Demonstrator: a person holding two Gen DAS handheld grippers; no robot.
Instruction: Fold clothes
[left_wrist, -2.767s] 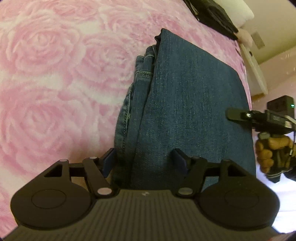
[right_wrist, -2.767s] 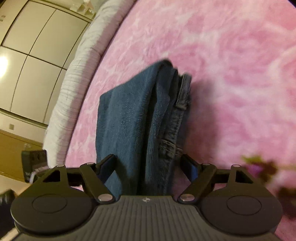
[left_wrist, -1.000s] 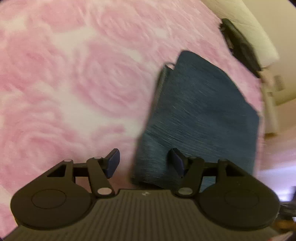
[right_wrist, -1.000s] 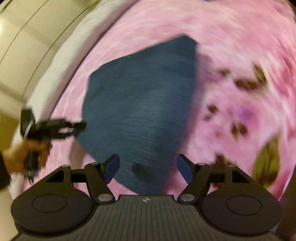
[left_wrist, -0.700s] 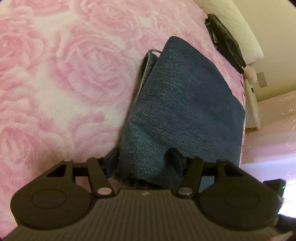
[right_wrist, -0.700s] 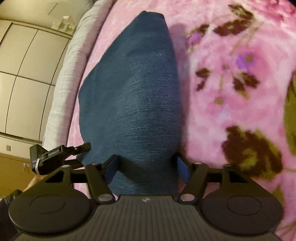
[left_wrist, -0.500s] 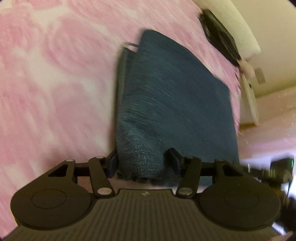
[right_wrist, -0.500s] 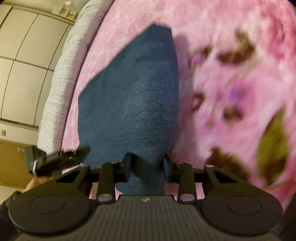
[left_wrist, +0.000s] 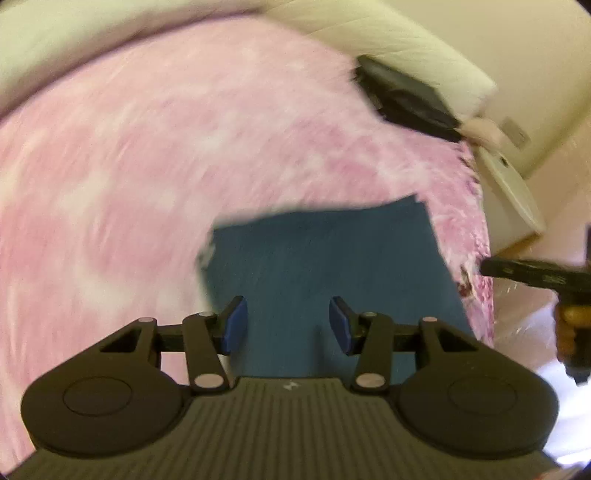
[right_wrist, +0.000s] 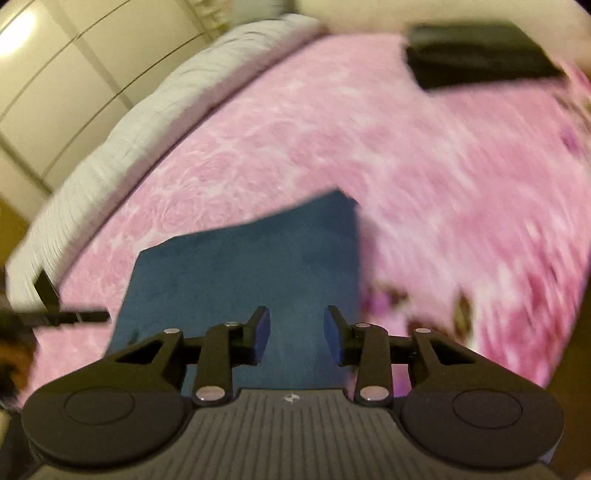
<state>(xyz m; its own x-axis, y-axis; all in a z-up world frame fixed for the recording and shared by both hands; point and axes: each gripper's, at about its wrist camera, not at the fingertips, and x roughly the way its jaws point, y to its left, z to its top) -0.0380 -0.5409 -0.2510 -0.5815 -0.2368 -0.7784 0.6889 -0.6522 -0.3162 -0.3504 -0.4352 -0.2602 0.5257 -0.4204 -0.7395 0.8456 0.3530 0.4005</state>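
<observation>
Folded dark-blue denim garment (left_wrist: 325, 266) lies flat as a compact rectangle on the pink rose-patterned bedspread (left_wrist: 129, 166), lower centre of both wrist views, its near edge running under the gripper bodies. Half a second ago both grippers were pinched on the near edge of the denim bundle; now the left gripper (left_wrist: 284, 321) has its blue pads spread with only flat cloth showing between them, and the right gripper (right_wrist: 297, 334) likewise stands parted over the fabric, narrower gap, nothing held. Both views have swung up: the bed's far side, the white quilted headboard cushion (right_wrist: 122, 122) and a flat black rectangular item (right_wrist: 480, 55) near the top of the frame are now in sight, where earlier the denim filled the picture. Heavy motion blur on the bedspread, so the cameras are moving fast. No loose seams or waistband show at the garment's left edge as they did 2.8 s ago; the visible face is one smooth panel, corners roughly square. Judgement: the last fold has been laid down and let go, and the garment looks folded as the task asks. Whether more clothes wait cannot be told; none other is clearly visible, unless the black item is one. The right gripper's tip pokes in at right of the left view, clear of the denim.
</observation>
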